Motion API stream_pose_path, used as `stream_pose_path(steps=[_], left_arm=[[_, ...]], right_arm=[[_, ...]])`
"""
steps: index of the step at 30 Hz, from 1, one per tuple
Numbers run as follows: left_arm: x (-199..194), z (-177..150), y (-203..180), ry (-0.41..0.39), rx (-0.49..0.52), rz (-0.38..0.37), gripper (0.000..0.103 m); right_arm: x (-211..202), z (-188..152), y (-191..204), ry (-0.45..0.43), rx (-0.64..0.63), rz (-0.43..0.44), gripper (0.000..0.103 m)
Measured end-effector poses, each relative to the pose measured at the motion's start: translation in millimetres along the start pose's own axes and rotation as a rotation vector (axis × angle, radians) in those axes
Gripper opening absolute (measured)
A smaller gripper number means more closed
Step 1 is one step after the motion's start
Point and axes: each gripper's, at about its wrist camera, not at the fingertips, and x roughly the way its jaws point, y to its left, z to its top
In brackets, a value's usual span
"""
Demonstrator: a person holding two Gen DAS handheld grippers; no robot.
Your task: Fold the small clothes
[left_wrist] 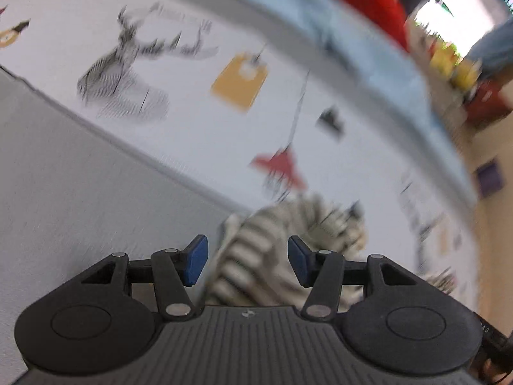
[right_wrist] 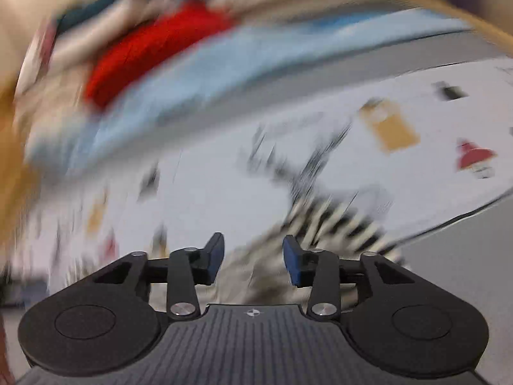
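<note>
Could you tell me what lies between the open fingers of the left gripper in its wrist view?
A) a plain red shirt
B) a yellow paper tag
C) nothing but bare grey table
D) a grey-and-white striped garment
D: in the left wrist view, a striped garment lies bunched on the patterned white cloth between the left gripper fingers, whose blue pads stand apart from it.
</note>
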Motion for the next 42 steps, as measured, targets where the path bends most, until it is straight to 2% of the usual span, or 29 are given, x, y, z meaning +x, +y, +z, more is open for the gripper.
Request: stream_pose_path(steps=[3, 5, 6, 7, 8, 9, 10, 12, 13, 14, 15, 17, 18, 19, 20, 21, 22, 24, 26, 28, 30, 32, 33, 35, 36, 37, 40, 42], left_arm=[[15.0, -7.1, -2.5, 0.054, 0.057, 0.039, 0.06], [21.3, -10.9, -8.1, 0.072, 0.097, 0.049, 0.058], [22.7, -12.3, -11.2, 0.079, 0.119, 0.052, 0.046], [23.4, -13.6, -13.6, 0.083, 0.144, 0.053, 0.016], [23.2, -14.0, -15.7, 0.082, 0.171, 0.062, 0.005], [18.8, -14.1, -16.9, 0.054, 0.192, 0.083, 0.004], [10.6, -14.2, -17.3, 0.004, 0.207, 0.112, 0.004], [-9.4, -9.6, -15.5, -0.113, 0.202, 0.147, 0.003], [-15.7, -7.8, -11.7, -0.142, 0.181, 0.146, 0.003], [-15.7, -7.8, -9.0, -0.138, 0.166, 0.154, 0.003], [-9.9, -9.1, -6.5, -0.1, 0.166, 0.166, 0.004], [13.9, -16.3, -7.2, 0.06, 0.217, 0.173, 0.008], [21.0, -20.0, -8.4, 0.103, 0.239, 0.201, 0.011], [20.7, -21.0, -10.4, 0.09, 0.251, 0.231, 0.016], [13.2, -19.4, -13.2, 0.041, 0.261, 0.241, 0.018], [3.9, -17.4, -14.9, -0.009, 0.263, 0.226, 0.026], [-5.4, -15.1, -16.5, -0.056, 0.254, 0.202, 0.041], [-20.5, -11.6, -21.4, -0.136, 0.211, 0.117, 0.053], [-26.1, -10.2, -30.0, -0.155, 0.2, 0.019, 0.054], [-20.4, -13.9, -41.7, -0.122, 0.228, -0.056, 0.054], [-9.6, -21.2, -59.2, -0.086, 0.289, -0.084, 0.054], [4.7, -30.8, -78.9, -0.055, 0.378, -0.069, 0.054], [10.9, -35.5, -86.9, -0.039, 0.418, -0.053, 0.054], [27.2, -44.2, -97.5, -0.028, 0.486, 0.01, 0.038], [33.3, -43.7, -99.7, -0.033, 0.499, 0.032, 0.015], [37.9, -42.3, -100.2, -0.046, 0.498, 0.048, 0.002], [42.1, -28.6, -83.8, -0.131, 0.386, 0.124, 0.002], [46.4, -23.1, -73.3, -0.135, 0.329, 0.156, 0.003]], right_arm=[[19.6, -17.4, 16.2, 0.107, -0.169, -0.138, 0.044], [30.0, -22.5, 18.1, 0.138, -0.218, -0.162, 0.044], [33.6, -23.7, 18.0, 0.147, -0.217, -0.159, 0.044], [36.1, -24.3, 18.2, 0.15, -0.212, -0.156, 0.044], [37.6, -24.5, 19.0, 0.151, -0.214, -0.154, 0.035], [38.2, -24.8, 19.5, 0.15, -0.223, -0.147, 0.026], [37.5, -24.9, 19.7, 0.144, -0.231, -0.145, 0.009], [30.6, -20.3, 21.0, 0.081, -0.212, -0.146, 0.004], [25.4, -16.1, 18.7, 0.034, -0.185, -0.137, 0.003], [19.5, -11.0, 16.5, -0.017, -0.15, -0.128, 0.003], [15.8, -7.1, 13.2, -0.053, -0.122, -0.129, 0.003], [18.2, -4.2, 6.0, -0.064, -0.078, -0.171, 0.003], [24.1, -5.2, 2.1, -0.036, -0.059, -0.18, 0.003], [30.7, -7.1, -0.3, -0.003, -0.053, -0.181, 0.004], [36.2, -9.4, -1.4, 0.025, -0.055, -0.183, 0.005], [39.1, -10.8, -1.6, 0.035, -0.061, -0.193, 0.005], [38.7, -11.3, -0.6, 0.03, -0.071, -0.203, 0.006], [31.0, -8.8, 1.8, 0.012, -0.077, -0.184, 0.011], [17.9, -5.2, -0.3, -0.025, -0.064, -0.159, 0.023], [4.3, -2.5, -4.9, -0.066, -0.053, -0.136, 0.03], [-3.5, -0.5, -12.7, -0.082, -0.039, -0.139, 0.033], [-5.3, 0.4, -23.7, -0.07, -0.022, -0.151, 0.033], [-5.6, -0.3, -29.4, -0.06, -0.01, -0.161, 0.033], [-6.8, -3.0, -41.5, -0.039, 0.017, -0.175, 0.033], [-7.5, -4.2, -47.4, -0.028, 0.026, -0.177, 0.033], [-7.8, -6.3, -51.2, -0.019, 0.027, -0.183, 0.033], [-2.4, -14.5, -62.2, 0.056, -0.006, -0.264, 0.042], [6.7, -23.7, -70.1, 0.142, -0.04, -0.317, 0.044]])
